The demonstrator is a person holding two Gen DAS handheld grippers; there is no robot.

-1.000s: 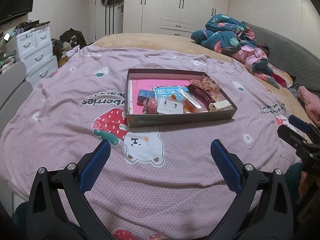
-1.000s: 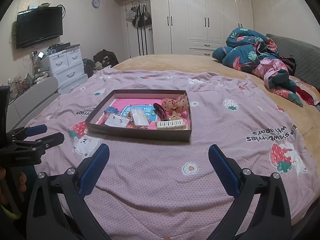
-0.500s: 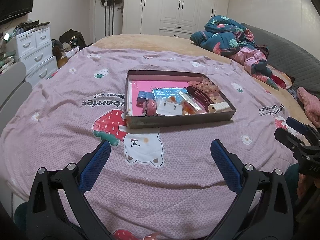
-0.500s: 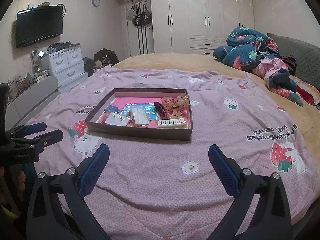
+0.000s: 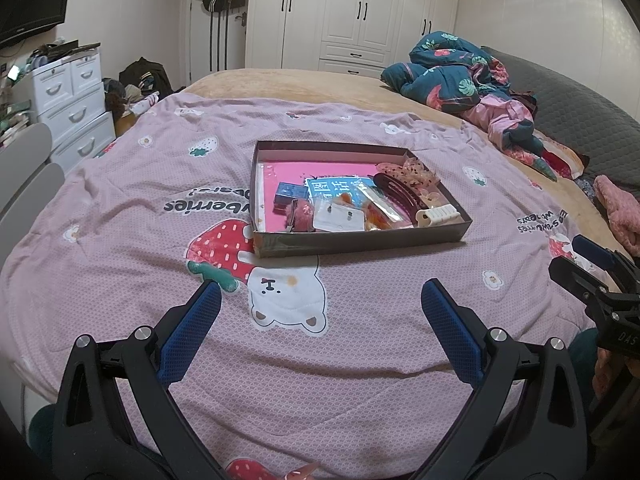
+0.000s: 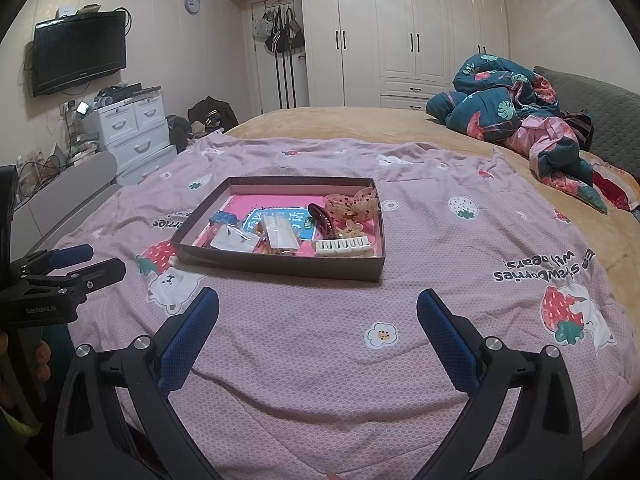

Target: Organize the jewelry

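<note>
Left wrist view: the left gripper (image 5: pixel 320 300) hangs over the pink strawberry-print bedspread (image 5: pixel 120 248), its blue-padded fingers (image 5: pixel 188 332) spread wide with nothing between them. The shallow brown tray (image 5: pixel 360 242) lies on the bedspread at about 12 o'clock from the fingertips, well apart from them. Its pink floor holds a heap toward the 3 o'clock side: a dark red hair clip (image 5: pixel 394 194), a white claw clip (image 5: pixel 436 215) in the near right corner, a blue printed card (image 5: pixel 330 188), a small blue box (image 5: pixel 289 193) and a clear bag with ear studs (image 5: pixel 340 219); smaller pieces are too blurred to name. The right gripper (image 6: pixel 318 300) likewise stands agape and empty, with the tray at roughly 11 o'clock in the right wrist view. A bunched floral quilt (image 6: pixel 500 100) lies at 2 o'clock.
</note>
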